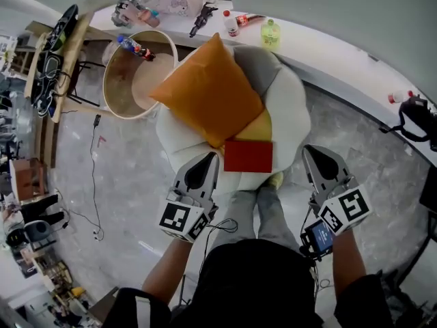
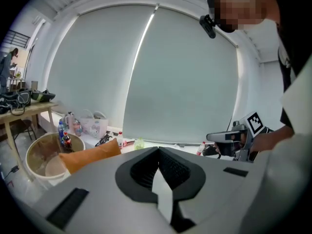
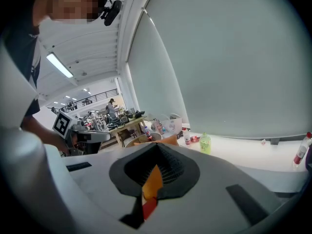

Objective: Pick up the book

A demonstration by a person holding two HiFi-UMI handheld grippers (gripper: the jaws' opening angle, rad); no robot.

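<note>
The red book (image 1: 248, 156) lies flat on the near edge of a white round cushion seat (image 1: 290, 108). Beside it are a yellow piece (image 1: 256, 127) and a big orange pillow (image 1: 208, 91). My left gripper (image 1: 207, 158) hovers just left of the book, jaws shut and empty. My right gripper (image 1: 311, 153) hangs to the book's right, apart from it, jaws together with nothing held. In the right gripper view a sliver of the red book (image 3: 148, 206) shows through the narrow slit of the gripper (image 3: 156, 149). The left gripper view shows the gripper (image 2: 158, 151) closed and the pillow (image 2: 90, 155) beyond.
A round wooden tub (image 1: 133, 80) with bottles on its rim stands left of the seat. A white ledge (image 1: 328, 53) behind carries a green bottle (image 1: 270, 34) and other small items. A desk (image 1: 58, 60) and cables are at the left. The person's legs (image 1: 263, 210) are below the seat.
</note>
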